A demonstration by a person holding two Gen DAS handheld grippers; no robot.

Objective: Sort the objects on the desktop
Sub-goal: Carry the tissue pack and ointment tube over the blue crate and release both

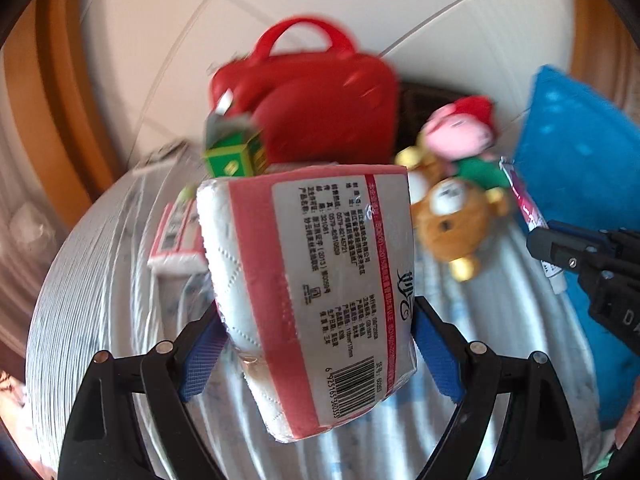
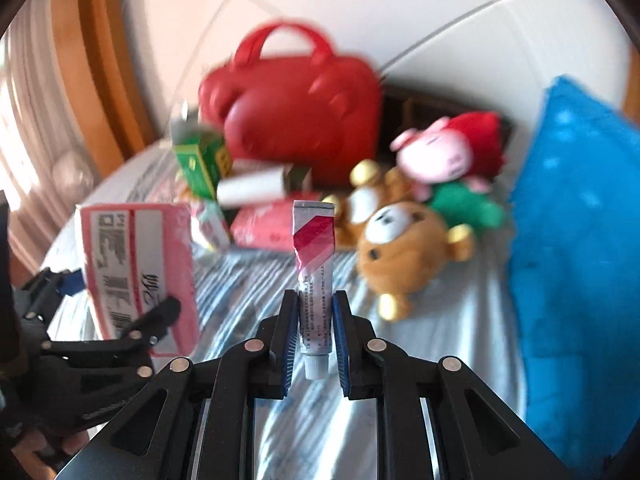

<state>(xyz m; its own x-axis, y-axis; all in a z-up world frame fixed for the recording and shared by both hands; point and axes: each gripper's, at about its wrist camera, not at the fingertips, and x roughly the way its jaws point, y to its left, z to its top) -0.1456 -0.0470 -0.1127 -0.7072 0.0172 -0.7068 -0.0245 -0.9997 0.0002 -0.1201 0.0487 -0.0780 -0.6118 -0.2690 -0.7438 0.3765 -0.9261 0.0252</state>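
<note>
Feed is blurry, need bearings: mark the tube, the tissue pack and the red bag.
tube (image 2: 314,264): right wrist view, on its printed body above the claw.
tissue pack (image 1: 316,280): left wrist view, on its label.
red bag (image 2: 296,120): right wrist view, on its front.

Two plush toys (image 2: 404,248) (perhaps more).

Tissue pack (image 1: 308,292): white quilted, pink bands, black print and barcode. Tube (image 2: 314,264): white with red diagonal stripes. Bag (image 2: 292,108): red. Carton (image 2: 202,164): green and yellow. Bear (image 2: 400,256): brown, white face. Cushion (image 2: 580,260): blue. Cloth (image 2: 440,340): pale blue striped.
</note>
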